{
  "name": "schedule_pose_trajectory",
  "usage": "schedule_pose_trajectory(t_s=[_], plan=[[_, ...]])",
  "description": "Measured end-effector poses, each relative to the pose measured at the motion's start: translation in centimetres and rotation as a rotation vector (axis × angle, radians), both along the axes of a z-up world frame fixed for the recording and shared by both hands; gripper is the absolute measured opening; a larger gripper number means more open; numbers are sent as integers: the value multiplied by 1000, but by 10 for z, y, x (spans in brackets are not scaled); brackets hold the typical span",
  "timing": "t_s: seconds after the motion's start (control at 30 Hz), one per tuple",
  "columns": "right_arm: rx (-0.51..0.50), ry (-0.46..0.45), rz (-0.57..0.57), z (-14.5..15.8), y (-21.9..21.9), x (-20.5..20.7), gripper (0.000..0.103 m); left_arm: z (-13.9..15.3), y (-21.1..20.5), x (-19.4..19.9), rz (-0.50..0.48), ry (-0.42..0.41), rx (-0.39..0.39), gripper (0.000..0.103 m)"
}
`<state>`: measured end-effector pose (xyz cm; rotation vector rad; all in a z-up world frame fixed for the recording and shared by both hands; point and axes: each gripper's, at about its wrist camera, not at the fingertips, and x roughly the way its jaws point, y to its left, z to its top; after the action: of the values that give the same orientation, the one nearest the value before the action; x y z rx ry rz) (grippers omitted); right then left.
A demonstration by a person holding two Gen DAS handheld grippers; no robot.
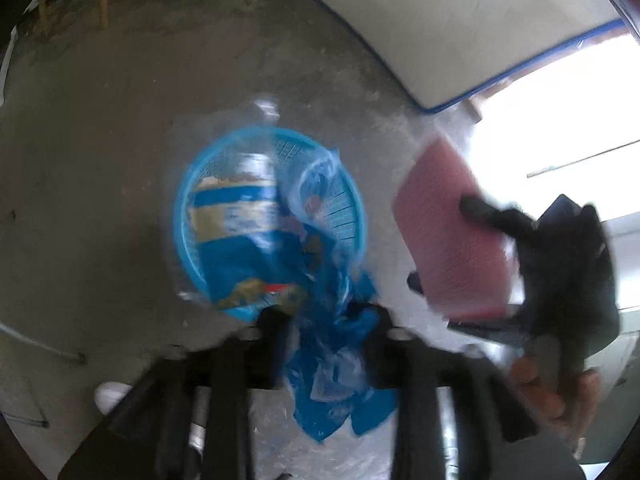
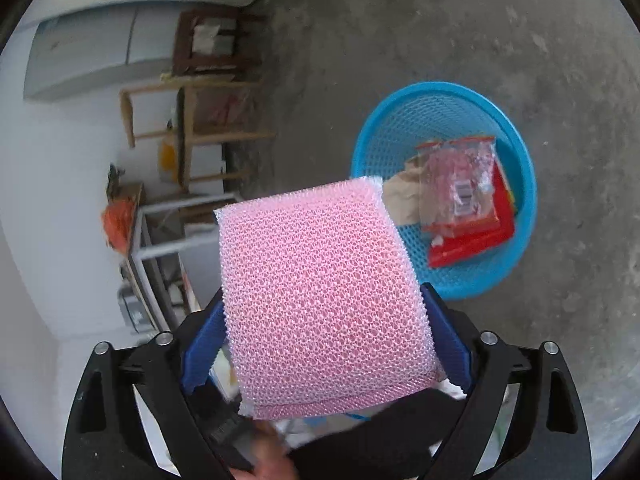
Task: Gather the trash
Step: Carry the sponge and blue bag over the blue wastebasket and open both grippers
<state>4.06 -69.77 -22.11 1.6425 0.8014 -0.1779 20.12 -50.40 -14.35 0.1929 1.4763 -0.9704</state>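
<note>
A blue mesh basket (image 2: 404,120) stands on the concrete floor and holds red snack packets (image 2: 464,200) and brown paper. My right gripper (image 2: 326,340) is shut on a pink sponge (image 2: 320,288) in clear wrap, its blue pads pressing both sides, up and to the left of the basket. In the blurred left wrist view, my left gripper (image 1: 326,320) hangs over the basket (image 1: 344,208) with its fingers apart. A crumpled clear-and-blue plastic bag (image 1: 336,364) sits loosely between them and stretches over the basket. The right gripper (image 1: 440,242) with the sponge (image 1: 452,232) is at the right.
A pale mattress with blue edging (image 1: 440,20) lies beyond the basket. Wooden stools (image 2: 192,120), a metal frame (image 2: 160,236) and a grey cabinet (image 2: 88,56) line the wall. A white shoe (image 1: 110,396) is at the lower left. Bare floor surrounds the basket.
</note>
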Motion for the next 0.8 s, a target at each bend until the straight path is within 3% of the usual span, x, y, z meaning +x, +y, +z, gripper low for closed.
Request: schedule_pose_trajectory(t_s=[0.13,0.23,0.4,0.5,0.63,0.8], plan=[[39,78,4,-35,-20,20,90,-24,-12,3,37,-54,72,66],[17,122,-17,-48,-22,15,90,-30,3,3,74,-4,34,72],[-18,133,-28,-49,-17,-6,90,-17,12,3,104,-27,4,75],[-49,119,-56,-43,-17,-23,90,-1,15,8,136,-4,-47,75],[-113,115,-75,-26,-15,-45,85,43,27,6,146,-19,-154,75],[-232,133,57,-11,1,-34,66,113,76,-11,145,-94,-247,75]])
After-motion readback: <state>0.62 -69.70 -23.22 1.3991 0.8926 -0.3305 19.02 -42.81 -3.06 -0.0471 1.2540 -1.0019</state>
